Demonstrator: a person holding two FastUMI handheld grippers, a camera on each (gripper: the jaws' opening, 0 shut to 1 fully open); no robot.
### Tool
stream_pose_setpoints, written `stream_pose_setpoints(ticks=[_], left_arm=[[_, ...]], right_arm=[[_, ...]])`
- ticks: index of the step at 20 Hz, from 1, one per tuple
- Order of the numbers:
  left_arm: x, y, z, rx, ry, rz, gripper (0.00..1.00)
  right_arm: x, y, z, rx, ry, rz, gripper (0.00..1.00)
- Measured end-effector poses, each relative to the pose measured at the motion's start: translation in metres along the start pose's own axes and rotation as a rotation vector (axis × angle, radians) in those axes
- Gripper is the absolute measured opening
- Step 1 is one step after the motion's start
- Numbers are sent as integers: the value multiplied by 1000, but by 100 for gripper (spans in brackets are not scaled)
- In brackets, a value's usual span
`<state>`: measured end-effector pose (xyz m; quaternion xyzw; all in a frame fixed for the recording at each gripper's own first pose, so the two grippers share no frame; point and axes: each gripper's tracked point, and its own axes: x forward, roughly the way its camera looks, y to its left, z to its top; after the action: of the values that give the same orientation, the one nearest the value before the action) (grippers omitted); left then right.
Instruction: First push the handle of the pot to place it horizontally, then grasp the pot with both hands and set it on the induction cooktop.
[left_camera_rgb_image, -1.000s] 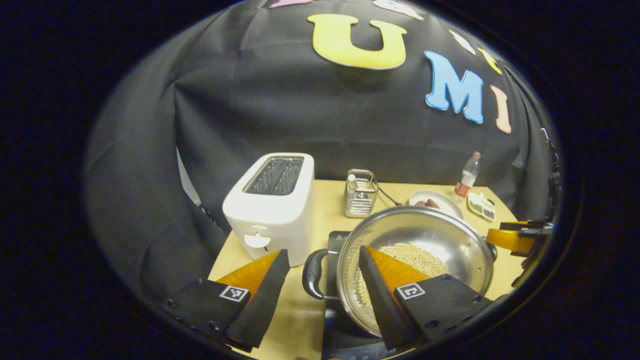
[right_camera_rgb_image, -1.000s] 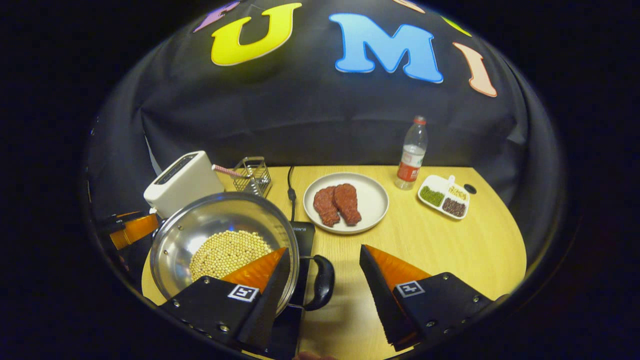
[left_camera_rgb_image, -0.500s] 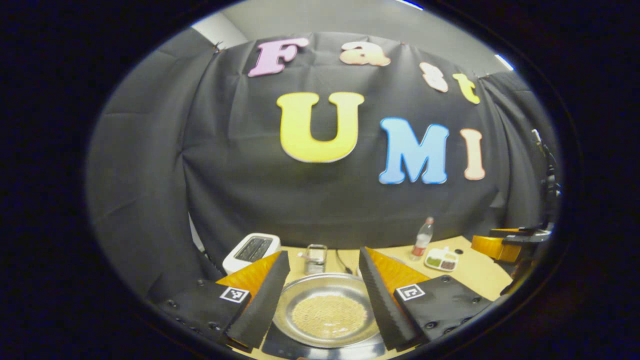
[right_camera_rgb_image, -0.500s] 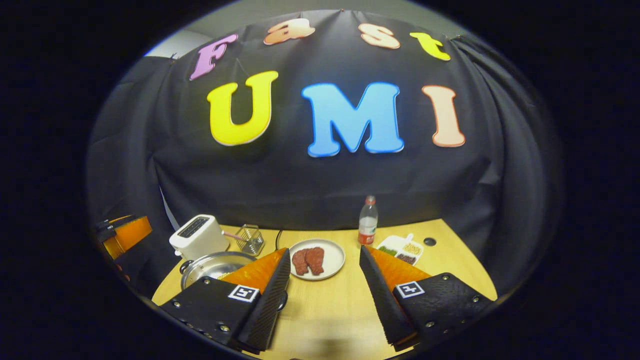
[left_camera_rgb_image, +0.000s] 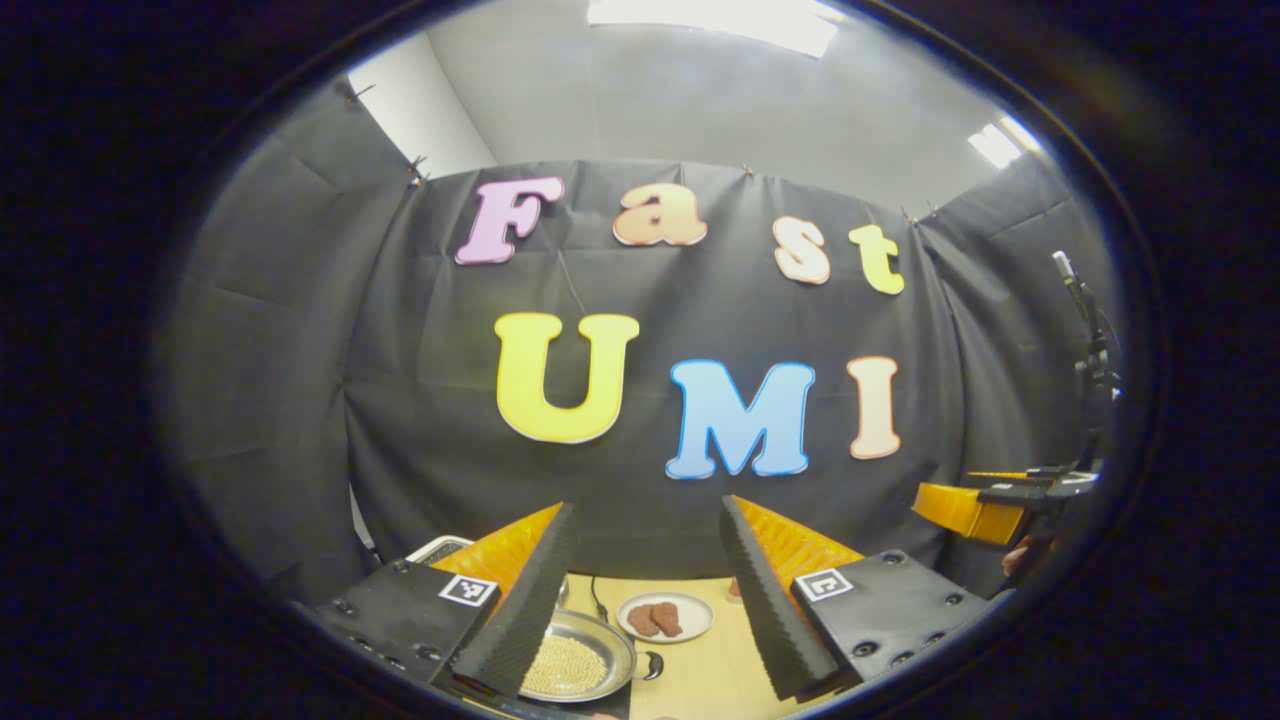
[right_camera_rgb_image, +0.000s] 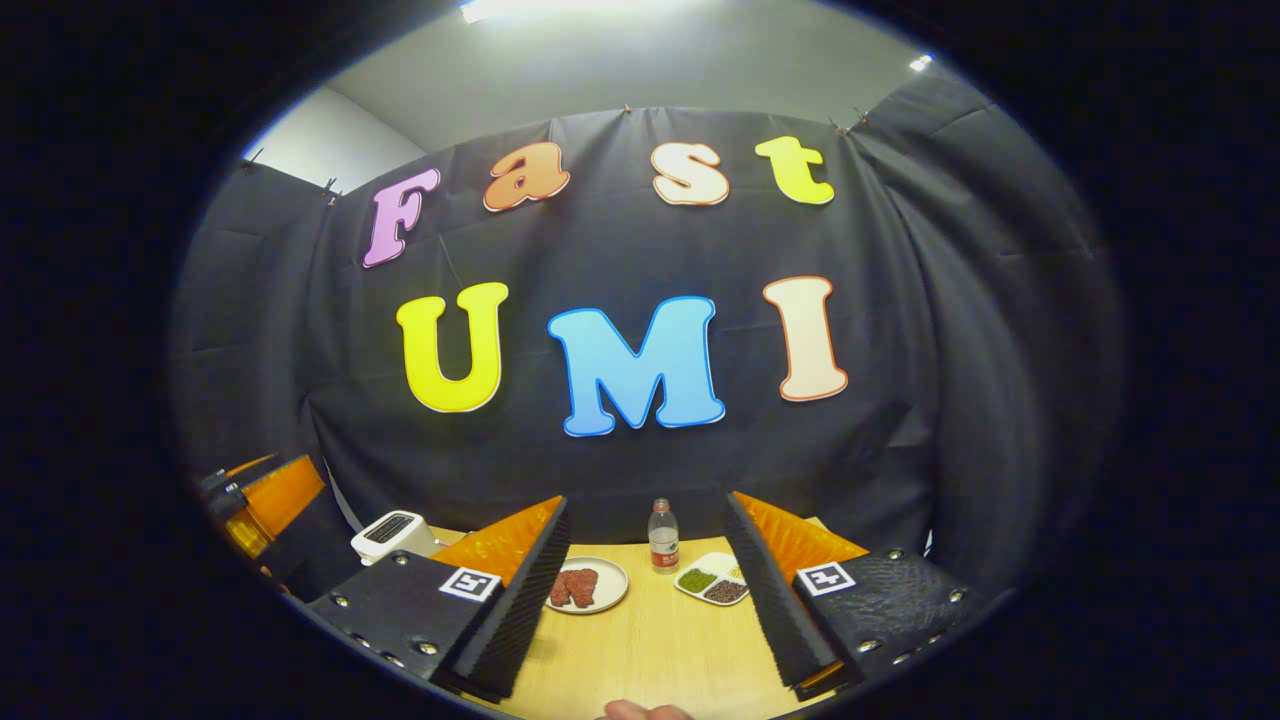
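Left gripper (left_camera_rgb_image: 640, 590): jaws spread wide, holding nothing.
Right gripper (right_camera_rgb_image: 640, 590): wide apart, empty.
Pot (left_camera_rgb_image: 580, 660): at 6 o'clock in left gripper view, beans inside, plate (left_camera_rgb_image: 690, 605) at its 2 o'clock.

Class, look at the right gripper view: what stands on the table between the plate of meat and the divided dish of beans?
A bottle stands between the plate and the divided dish, set slightly farther back, in the right gripper view.

no legible text, bottle label unreadable
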<state>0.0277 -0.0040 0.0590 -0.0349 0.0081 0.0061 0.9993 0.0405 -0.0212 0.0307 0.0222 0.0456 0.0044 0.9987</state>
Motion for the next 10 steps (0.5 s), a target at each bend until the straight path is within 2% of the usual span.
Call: stream_pose_setpoints(ticks=[1, 2, 3, 5, 8, 10], left_arm=[[-6, -5, 5, 3, -9, 7, 100], [-10, -8, 2, 7, -7, 23, 100], [-15, -10, 0, 15, 2, 37, 100], [-25, -13, -4, 28, 12, 61, 98], [-35, -13, -12, 31, 26, 89, 100], [-43, -14, -15, 25, 33, 86, 100]], right_arm=[[-4, -8, 3, -8, -12, -5, 97], [-7, -12, 3, -6, -21, 0, 92], [-8, -13, 2, -2, -18, 11, 99], [-13, -18, 0, 7, -12, 32, 99], [-17, -26, 4, 35, -22, 42, 99], [-22, -26, 2, 43, -16, 38, 99]])
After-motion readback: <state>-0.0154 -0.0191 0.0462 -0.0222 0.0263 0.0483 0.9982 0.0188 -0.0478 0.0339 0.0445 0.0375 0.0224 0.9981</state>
